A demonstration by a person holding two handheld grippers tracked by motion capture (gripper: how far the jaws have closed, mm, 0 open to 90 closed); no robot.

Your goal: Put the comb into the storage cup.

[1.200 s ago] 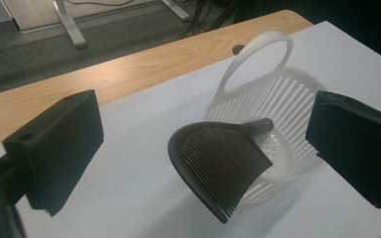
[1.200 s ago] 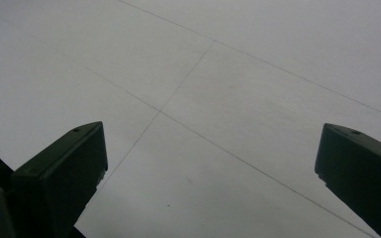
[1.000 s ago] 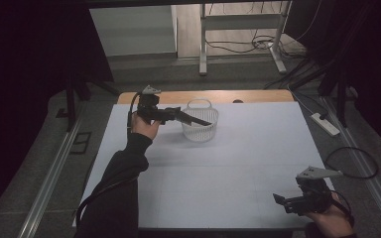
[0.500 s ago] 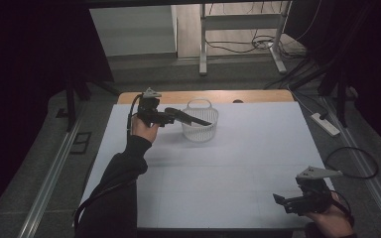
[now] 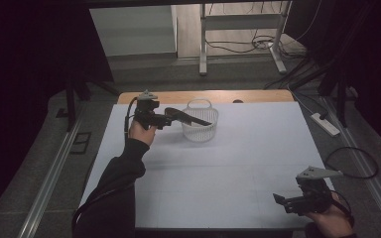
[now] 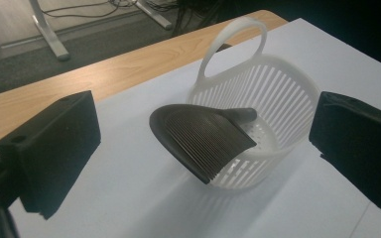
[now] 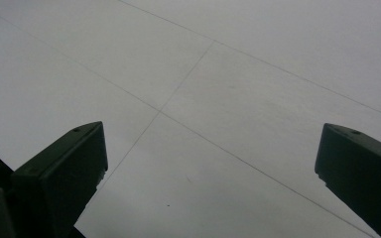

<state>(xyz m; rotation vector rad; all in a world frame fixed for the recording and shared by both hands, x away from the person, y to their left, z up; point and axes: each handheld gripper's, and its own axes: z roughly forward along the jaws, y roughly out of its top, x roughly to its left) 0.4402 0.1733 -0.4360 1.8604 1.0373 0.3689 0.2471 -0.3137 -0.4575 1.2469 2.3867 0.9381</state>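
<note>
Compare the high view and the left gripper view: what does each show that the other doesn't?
High view adds: the right tool near the table's front right corner, the person's left sleeve, and a power strip on the floor.
Left gripper view adds: the black scoop's ridges, with the left tool's jaws wide apart, clear of it.
Both: white basket, scoop leaning on its rim, white table.

Spread fingers (image 7: 59, 173) above white table (image 7: 238, 74)

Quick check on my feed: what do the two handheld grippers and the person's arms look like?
Both are black pistol-style units with two blocky black fingers. The left gripper and right gripper each carry a grey three-cornered plate on top and trail a black cable. The left arm wears a dark long sleeve.
</note>
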